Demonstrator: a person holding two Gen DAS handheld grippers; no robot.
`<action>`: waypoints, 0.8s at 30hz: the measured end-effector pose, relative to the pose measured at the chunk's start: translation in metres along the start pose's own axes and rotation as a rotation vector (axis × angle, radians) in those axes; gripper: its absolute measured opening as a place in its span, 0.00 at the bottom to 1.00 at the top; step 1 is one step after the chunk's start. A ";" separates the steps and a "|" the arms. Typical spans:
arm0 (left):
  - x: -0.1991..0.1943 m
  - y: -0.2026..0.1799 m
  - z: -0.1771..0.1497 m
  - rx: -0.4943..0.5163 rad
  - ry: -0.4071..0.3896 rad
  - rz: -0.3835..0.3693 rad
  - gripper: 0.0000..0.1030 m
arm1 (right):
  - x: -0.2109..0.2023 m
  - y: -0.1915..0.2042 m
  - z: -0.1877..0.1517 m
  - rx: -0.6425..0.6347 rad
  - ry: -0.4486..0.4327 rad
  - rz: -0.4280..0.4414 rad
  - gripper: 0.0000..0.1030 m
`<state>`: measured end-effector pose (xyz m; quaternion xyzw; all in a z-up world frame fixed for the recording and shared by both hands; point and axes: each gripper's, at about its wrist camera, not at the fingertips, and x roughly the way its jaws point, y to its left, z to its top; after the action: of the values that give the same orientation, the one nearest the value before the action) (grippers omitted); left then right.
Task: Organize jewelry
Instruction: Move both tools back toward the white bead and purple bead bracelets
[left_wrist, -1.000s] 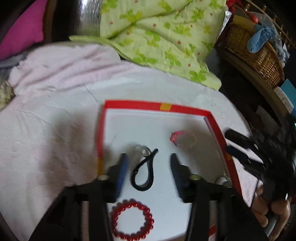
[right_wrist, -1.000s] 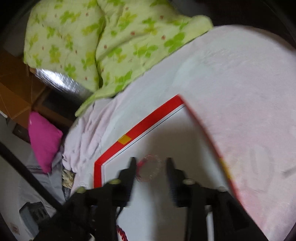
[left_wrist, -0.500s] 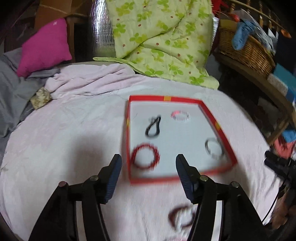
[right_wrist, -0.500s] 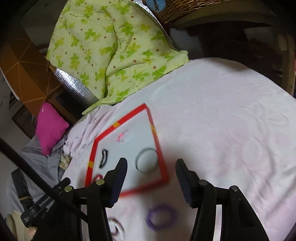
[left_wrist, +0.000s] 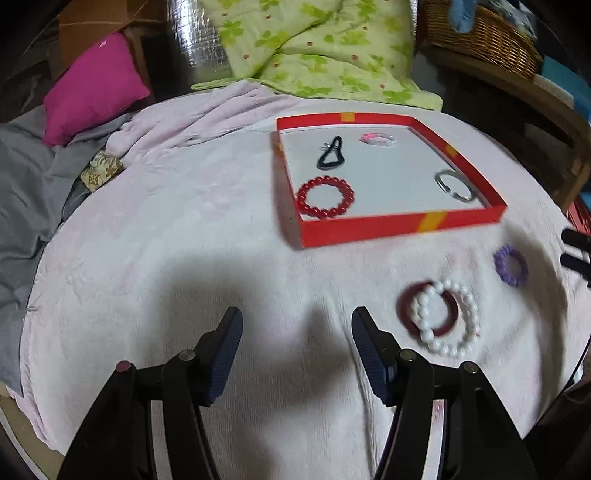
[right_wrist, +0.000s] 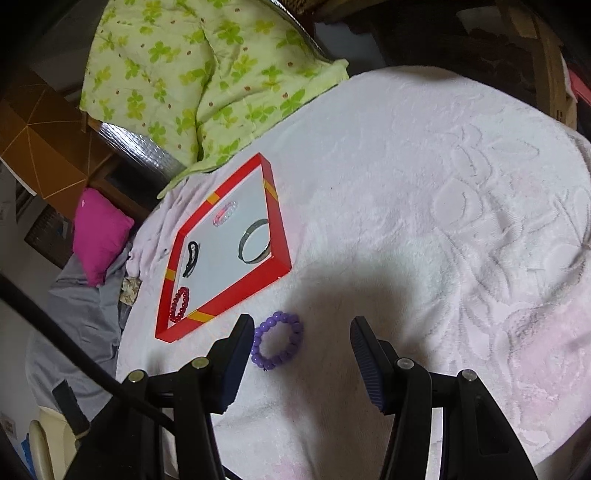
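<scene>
A red-walled tray (left_wrist: 399, 226) (right_wrist: 236, 295) lies on the pale pink blanket. In it are a red bead bracelet (left_wrist: 325, 197) (right_wrist: 179, 300), a black cord loop (left_wrist: 331, 154) (right_wrist: 191, 256), a clear pink bracelet (left_wrist: 377, 139) (right_wrist: 224, 213) and a silver bangle (left_wrist: 453, 185) (right_wrist: 255, 240). In front of the tray lie a white pearl bracelet (left_wrist: 448, 321) over a dark red bangle (left_wrist: 408, 306), and a purple bead bracelet (left_wrist: 511, 266) (right_wrist: 277, 340). My left gripper (left_wrist: 297, 345) is open and empty, left of the pearl bracelet. My right gripper (right_wrist: 302, 352) is open, with the purple bracelet just ahead by its left finger.
A green floral quilt (left_wrist: 314, 51) (right_wrist: 199, 77) lies behind the tray. A magenta pillow (left_wrist: 92, 86) (right_wrist: 98, 236) and grey cloth (left_wrist: 26, 199) are at the left. A wicker basket (left_wrist: 480, 37) stands at the back right. The blanket's edge drops off at the right.
Both grippers have pulled back from the tray and opened wider. The loose bracelets in front of the tray have come into view.
</scene>
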<state>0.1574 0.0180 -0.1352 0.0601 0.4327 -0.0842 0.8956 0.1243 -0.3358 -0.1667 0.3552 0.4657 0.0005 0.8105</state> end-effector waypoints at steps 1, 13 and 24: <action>0.000 0.000 0.003 -0.002 -0.004 -0.009 0.60 | 0.002 0.001 0.000 0.001 0.006 0.002 0.56; 0.003 -0.048 0.002 0.156 0.018 -0.124 0.60 | 0.022 0.016 -0.005 -0.062 0.075 -0.039 0.56; 0.010 -0.057 -0.001 0.159 0.067 -0.208 0.60 | 0.027 0.011 -0.004 -0.042 0.109 -0.040 0.56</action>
<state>0.1514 -0.0385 -0.1453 0.0885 0.4579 -0.2089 0.8595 0.1400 -0.3169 -0.1818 0.3283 0.5162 0.0137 0.7909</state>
